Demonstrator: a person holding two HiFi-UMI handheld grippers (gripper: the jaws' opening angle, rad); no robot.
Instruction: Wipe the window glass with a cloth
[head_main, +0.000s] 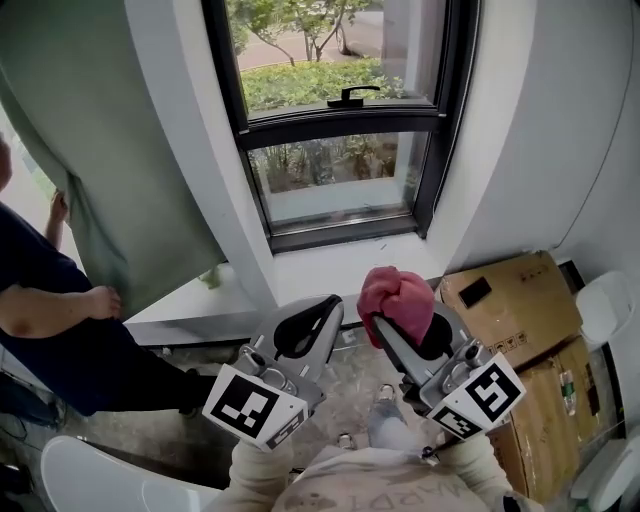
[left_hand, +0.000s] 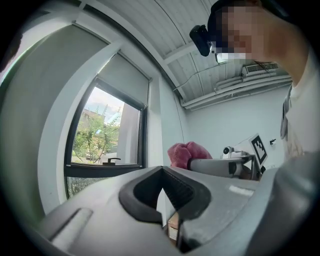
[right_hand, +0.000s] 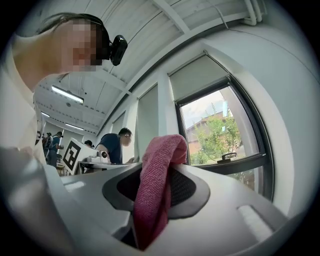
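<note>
- I look at a dark-framed window (head_main: 340, 150) set in a white wall. Its glass (head_main: 335, 165) shows green bushes outside, and a black handle (head_main: 352, 95) sits on the middle bar.
- Under the window runs a white sill (head_main: 330, 265). The floor (head_main: 350, 395) below is grey and rough.
- At the left hangs a green curtain (head_main: 110, 150), and a person (head_main: 60, 330) in dark clothes stands beside it with one hand on its edge.
- At the right, cardboard boxes (head_main: 510, 300) lie by the wall.
- The pink cloth (head_main: 397, 300) is in the right tool (head_main: 395, 340), low in front of the sill and apart from the glass.
- The jaws of the right tool are closed on the cloth. In the right gripper view the cloth comes up between the dark pads, folds over the tips in a bunch, and touches nothing else.
- The left tool (left_hand: 164, 192) is just beside the right one, at the same height. Its jaws are together, with nothing between them, and it touches neither the cloth nor the window.
</note>
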